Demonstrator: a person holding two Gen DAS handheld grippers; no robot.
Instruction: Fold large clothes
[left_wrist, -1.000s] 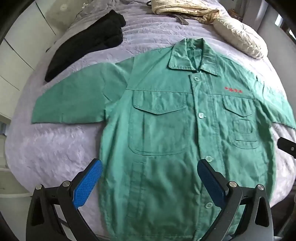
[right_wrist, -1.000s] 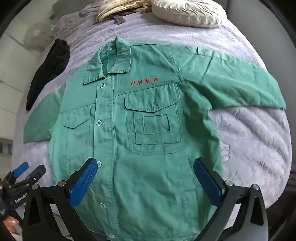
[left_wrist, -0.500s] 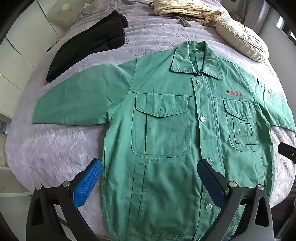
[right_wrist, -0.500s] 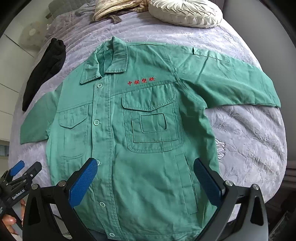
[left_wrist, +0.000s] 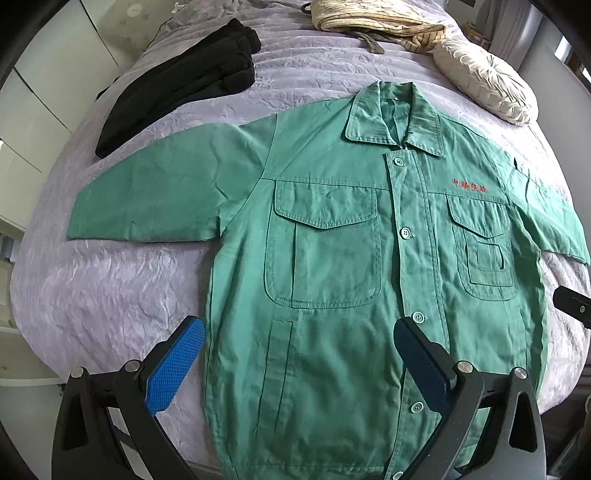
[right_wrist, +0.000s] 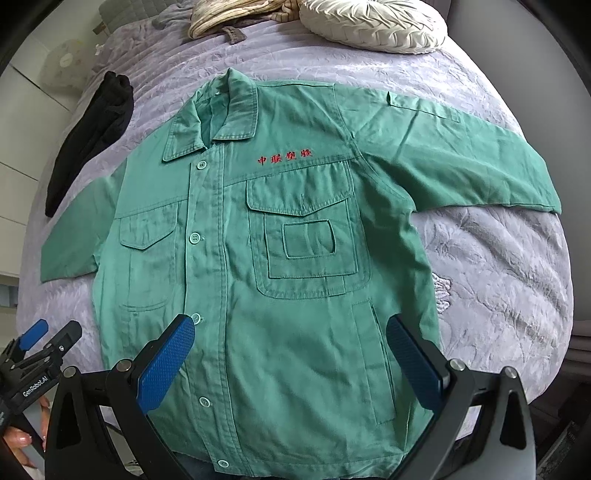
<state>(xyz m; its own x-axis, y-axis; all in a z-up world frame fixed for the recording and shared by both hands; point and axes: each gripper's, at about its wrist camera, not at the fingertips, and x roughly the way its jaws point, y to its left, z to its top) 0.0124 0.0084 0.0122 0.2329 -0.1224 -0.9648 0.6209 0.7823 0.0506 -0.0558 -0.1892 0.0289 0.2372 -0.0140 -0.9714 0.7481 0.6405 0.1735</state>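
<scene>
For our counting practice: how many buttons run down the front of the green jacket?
5, down the green jacket front: top button under the collar, second button beside the pocket flaps, third button below the chest pockets, fourth button lower, fifth button at the hem. None seems hidden.

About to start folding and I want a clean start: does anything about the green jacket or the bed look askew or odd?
Nothing stands out. The green jacket lies flat, front up and buttoned, sleeves spread, on the purple bedspread. Both grippers, left and right, are open and hold nothing.

left gripper (left_wrist: 299, 365) black frame | blue textured fingers (left_wrist: 175, 363) | silver screws | "GenRobot.AI" marking
</scene>
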